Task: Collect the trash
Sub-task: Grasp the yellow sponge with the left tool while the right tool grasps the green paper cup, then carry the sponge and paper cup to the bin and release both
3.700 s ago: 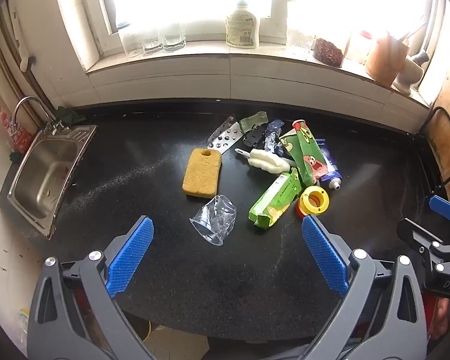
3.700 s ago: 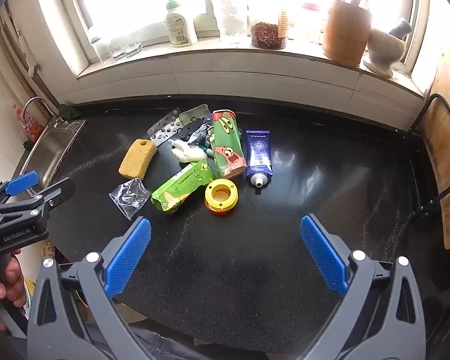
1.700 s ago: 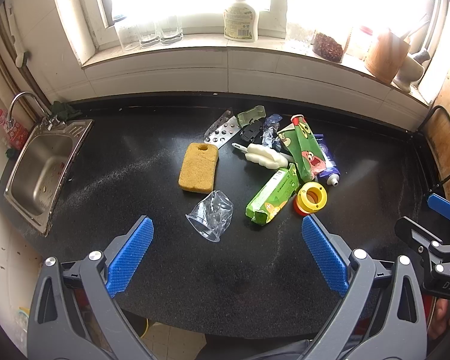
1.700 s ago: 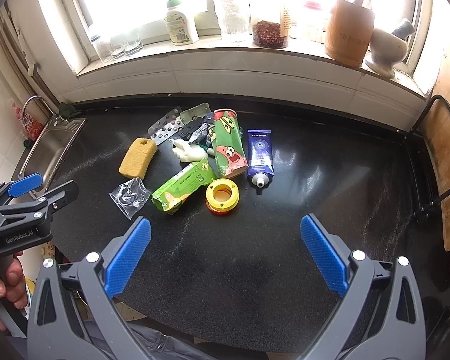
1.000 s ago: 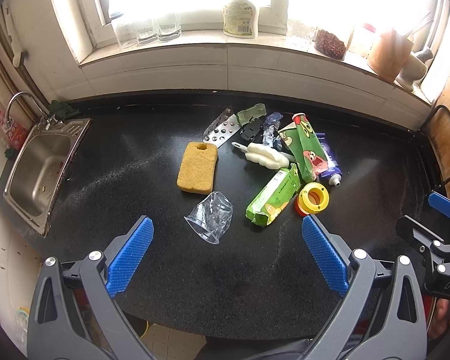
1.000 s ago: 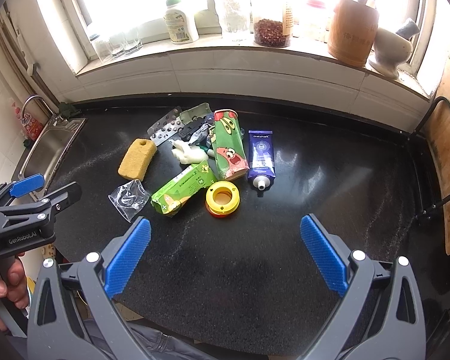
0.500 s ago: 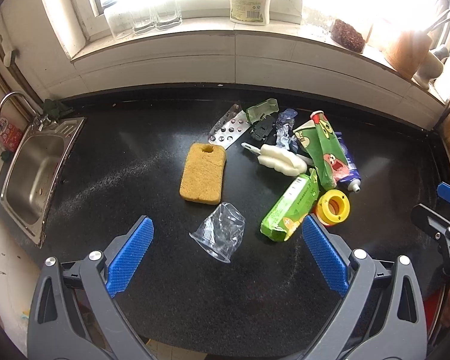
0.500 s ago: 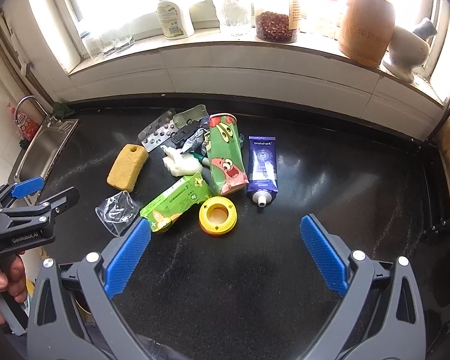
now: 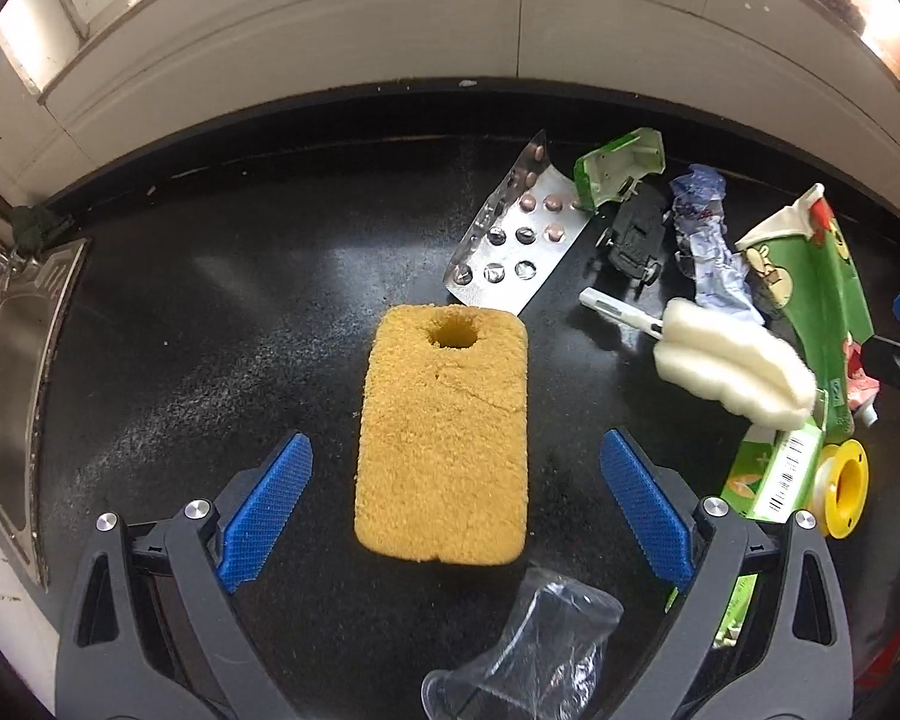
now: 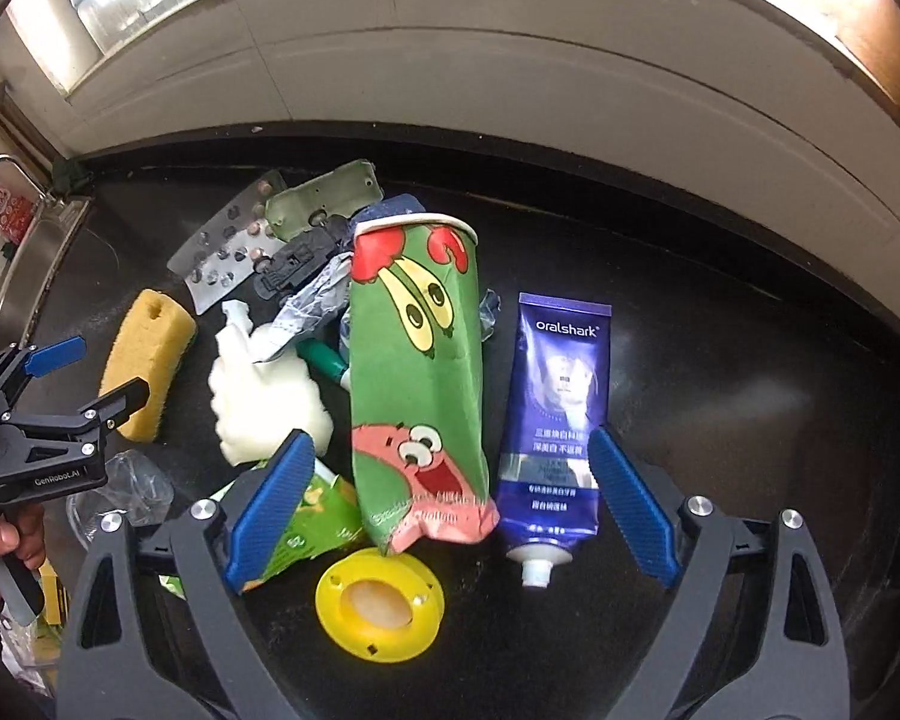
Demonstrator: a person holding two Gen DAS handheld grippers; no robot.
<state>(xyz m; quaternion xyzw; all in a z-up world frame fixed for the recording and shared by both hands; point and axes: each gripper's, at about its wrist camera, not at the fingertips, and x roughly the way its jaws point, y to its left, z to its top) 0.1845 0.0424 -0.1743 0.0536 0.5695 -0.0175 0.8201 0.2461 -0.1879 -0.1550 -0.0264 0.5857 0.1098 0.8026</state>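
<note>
Now both tools sit much lower and closer to the trash than half a second ago, when the whole black table (image 9: 210, 324) and the windowsill showed.

The left tool (image 9: 455, 501) has its jaws wide apart, one on each side of the near half of the yellow sponge (image 9: 444, 438), touching nothing. The right tool (image 10: 450, 501) has jaws that have just been closing slightly yet are well apart; between them lie the lower ends of the flattened green cartoon cup (image 10: 420, 396) and the blue toothpaste tube (image 10: 555, 420), neither pressed by a pad.

Just beyond the sponge lies a blister pack (image 9: 513, 249), with a black toy car (image 9: 633, 240) and a crumpled wrapper (image 9: 705, 252) to its right. A white foam brush (image 9: 732, 366) rests further right, near a green carton (image 9: 771, 474) and a yellow spool (image 9: 843, 489). A crushed clear plastic cup (image 9: 534, 642) lies just nearer than the sponge, between the left tool's arms. The sink (image 9: 6, 372) is at the table's left edge.
</note>
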